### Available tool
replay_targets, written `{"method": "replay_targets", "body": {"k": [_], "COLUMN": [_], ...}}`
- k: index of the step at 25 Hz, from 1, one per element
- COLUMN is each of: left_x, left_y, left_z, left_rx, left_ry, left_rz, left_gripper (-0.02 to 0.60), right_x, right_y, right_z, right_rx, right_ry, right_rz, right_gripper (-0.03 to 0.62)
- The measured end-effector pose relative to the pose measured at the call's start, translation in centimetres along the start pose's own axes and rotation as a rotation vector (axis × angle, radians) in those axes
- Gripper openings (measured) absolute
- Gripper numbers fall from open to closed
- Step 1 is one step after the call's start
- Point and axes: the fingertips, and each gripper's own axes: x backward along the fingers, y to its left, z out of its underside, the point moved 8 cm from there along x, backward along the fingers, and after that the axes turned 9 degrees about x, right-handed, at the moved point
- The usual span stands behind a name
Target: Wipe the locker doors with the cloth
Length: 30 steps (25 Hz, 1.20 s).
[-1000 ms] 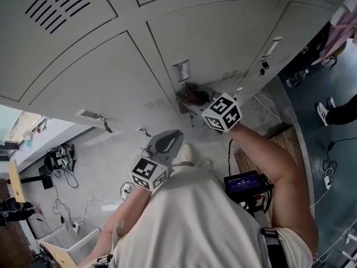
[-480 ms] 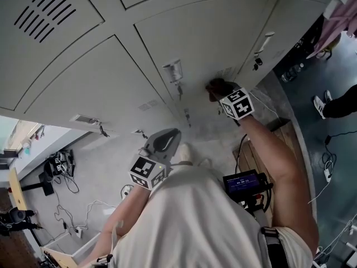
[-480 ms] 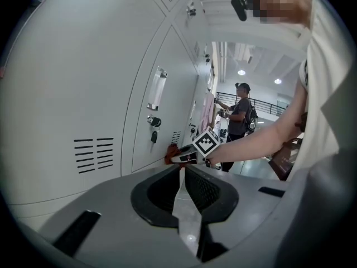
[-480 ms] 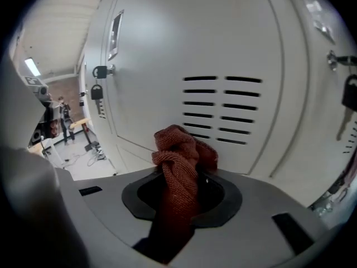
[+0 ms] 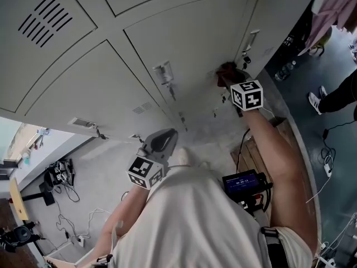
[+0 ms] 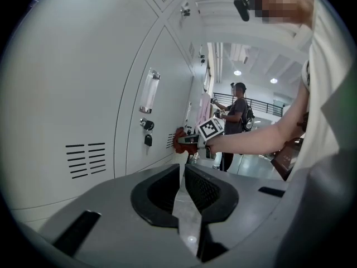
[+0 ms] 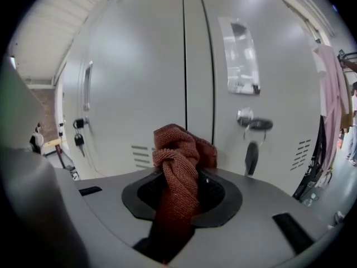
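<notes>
- Right gripper [image 7: 181,193]: jaws clamped on the red-brown knitted cloth [image 7: 178,158]. A twisted strand of it runs back between the jaws.
- Left gripper [image 6: 183,184]: jaws drawn in to a narrow slit with nothing between them. In the head view it hangs close to the person's chest, well apart from the working area.
- Position of the cloth: it bunches into a knot just past the right jaw tips, on the side facing the grey locker door [image 7: 134,82]. Its long axis follows the line of the jaws, straight toward the steel.
- Contact: in the left gripper view the bunch appears to lie against the door face at the level of the vent slots [image 7: 140,155]. Firm contact cannot be confirmed from the right gripper view.
- Surroundings: the knot sits in front of the vertical seam between two doors. The lock with its hanging key [image 7: 252,127] is just to the right, and a clear label holder [image 7: 240,54] sits above that. A second set of keys [image 7: 79,132] hangs on the door to the left.
- Condition of the cloth: coarse ribbed weave, crumpled and rolled, not spread flat. Only a small face of it meets the panel.
- Judgement: wiping is under way and the right hand alone is placed to carry it on. The next pass should track across the panel, clear of the protruding key, which could snag the loose weave.
</notes>
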Motion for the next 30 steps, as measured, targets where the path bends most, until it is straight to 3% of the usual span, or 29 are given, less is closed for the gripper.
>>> {"method": "replay_targets", "body": {"k": [4,7,12,16,21,30], "left_x": [-0.8,-1.2,-1.1,-1.2,-1.5,-1.0], "left_y": [-1.3,-2.7,-3.5,-3.3,-4.2,-4.8], "left_z": [0.0,0.1,1.1,1.5,1.0,0.7], "left_rx": [-0.005,-0.004,0.012,0.017,-0.016,-0.038], "left_ry": [-0.008,-0.018,-0.011,-0.008,-0.020,-0.035], "left_rz": [0.028,0.052,0.050,0.031,0.035,0.037], "left_gripper": [0.035,0.035,0.035,0.035,0.035,0.035], "right_x": [2.6,4.5,9.7,13.8,16.8,18.5], "right_y": [0.0,0.8,2.3,4.2,6.0,6.3], "right_z": [-4.9,-6.1,-2.8,1.3,3.4,2.9], "right_rx": [0.022,0.069,0.020,0.007,0.017,0.021], "right_ry": [-0.200,-0.246,-0.279,-0.276,-0.316,-0.379], "right_rz": [-0.028,-0.069,-0.200,-0.253,-0.278,-0.271], "right_gripper": [0.113,0.114,0.114,0.112,0.112,0.112]}}
